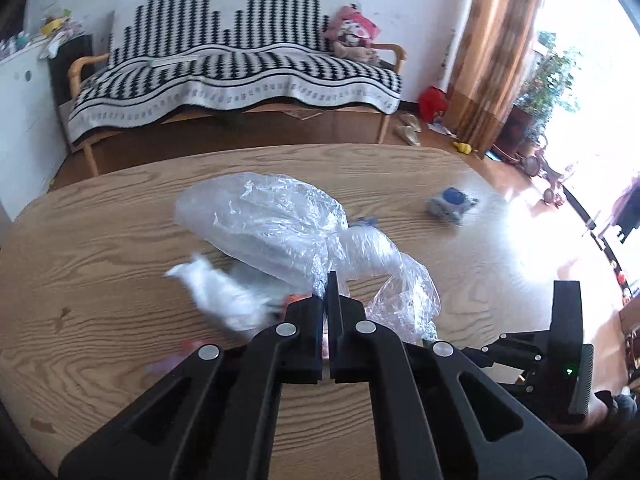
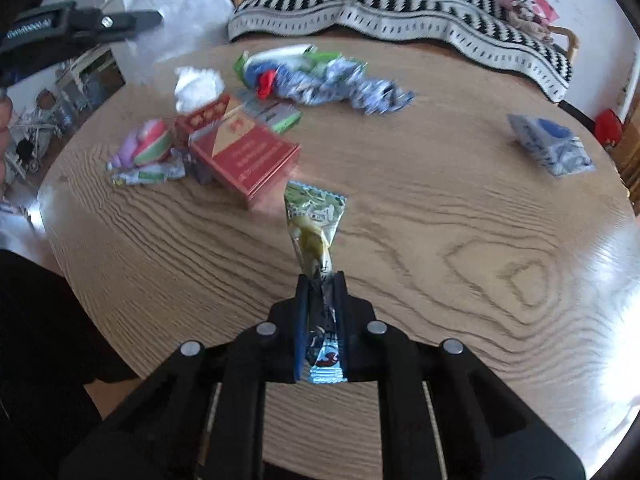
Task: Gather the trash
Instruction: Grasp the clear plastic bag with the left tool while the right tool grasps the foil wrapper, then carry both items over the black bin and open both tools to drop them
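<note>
**Both grippers clamped: one on a clear bag, one on a green wrapper**

In the left wrist view, the left gripper (image 1: pixel 329 280) sits at lower centre with its black jaws pressed together on the edge of a crumpled clear plastic bag (image 1: pixel 272 224). The bag billows up and to the left of the jaws, above the round wood-grain table (image 1: pixel 120 240). A crumpled white tissue (image 1: pixel 216 292), blurred, lies at the left just beside the fingers. A small blue-and-white wrapper (image 1: pixel 452 202) rests well apart toward the right of the tabletop. The right gripper (image 1: pixel 566 320) shows as a black frame at the lower right edge.

In the right wrist view, the right gripper (image 2: pixel 322 280) at lower centre is closed on a green-and-yellow snack wrapper (image 2: pixel 314 216), which stands up from between the jaws into the middle of the frame; its silver-blue lower end shows between the fingers. Behind it, left of centre, lies a red cardboard box (image 2: pixel 248 156), with a pink-and-green wrapped item (image 2: pixel 148 146) to its left. A long crumpled blue-and-white wrapper (image 2: pixel 344 84) stretches across the upper middle. A black-and-white patterned sofa (image 2: pixel 400 8) fills the top of the frame behind the table.
</note>
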Demonstrator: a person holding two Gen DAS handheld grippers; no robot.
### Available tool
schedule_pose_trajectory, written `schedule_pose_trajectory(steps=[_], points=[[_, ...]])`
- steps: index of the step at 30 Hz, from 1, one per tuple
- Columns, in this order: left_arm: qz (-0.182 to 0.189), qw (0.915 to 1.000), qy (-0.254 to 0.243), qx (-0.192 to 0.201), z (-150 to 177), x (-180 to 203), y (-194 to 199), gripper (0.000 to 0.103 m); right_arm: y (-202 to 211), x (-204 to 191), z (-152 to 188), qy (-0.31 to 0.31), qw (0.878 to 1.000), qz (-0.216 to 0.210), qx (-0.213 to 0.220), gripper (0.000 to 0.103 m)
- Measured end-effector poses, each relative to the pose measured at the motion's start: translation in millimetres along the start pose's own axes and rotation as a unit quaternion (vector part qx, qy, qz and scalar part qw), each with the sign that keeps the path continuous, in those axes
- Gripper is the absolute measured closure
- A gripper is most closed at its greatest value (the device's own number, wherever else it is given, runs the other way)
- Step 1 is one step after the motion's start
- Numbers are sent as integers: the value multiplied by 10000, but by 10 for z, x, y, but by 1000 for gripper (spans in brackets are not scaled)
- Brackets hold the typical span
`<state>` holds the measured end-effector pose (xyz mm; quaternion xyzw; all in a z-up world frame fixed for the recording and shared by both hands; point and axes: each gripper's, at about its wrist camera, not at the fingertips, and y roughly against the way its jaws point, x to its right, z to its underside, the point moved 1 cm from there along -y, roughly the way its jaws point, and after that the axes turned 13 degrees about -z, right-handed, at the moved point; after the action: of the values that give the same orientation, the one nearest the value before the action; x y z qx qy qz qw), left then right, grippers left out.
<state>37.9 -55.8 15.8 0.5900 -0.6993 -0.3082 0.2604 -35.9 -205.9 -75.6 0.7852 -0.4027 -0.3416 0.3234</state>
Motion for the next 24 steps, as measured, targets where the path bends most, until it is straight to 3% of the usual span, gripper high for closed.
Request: schedule_pose_trajectory(steps=[5, 9, 15, 18, 24], points=[[229, 9994, -276, 28, -65, 541, -43, 102, 553, 377, 89, -479, 9971, 238, 537, 90], [569, 9965, -603, 40, -83, 1172, -60, 102, 1113, 943, 383, -1178, 9857, 676, 998, 90], [1166, 9852, -1258, 0, 86, 2274, -123, 102, 1929, 1847, 1203, -2249, 9485, 1740, 1395, 90], [1507, 9767, -1525, -16, 212, 2830, -154, 102, 2252, 2261, 1713, -2876, 9218, 2157, 1452, 90], [2205, 9554, -1958, -185, 508, 3808, -199, 102, 2521, 2797, 2498, -3869, 8788, 2403, 1422, 90]])
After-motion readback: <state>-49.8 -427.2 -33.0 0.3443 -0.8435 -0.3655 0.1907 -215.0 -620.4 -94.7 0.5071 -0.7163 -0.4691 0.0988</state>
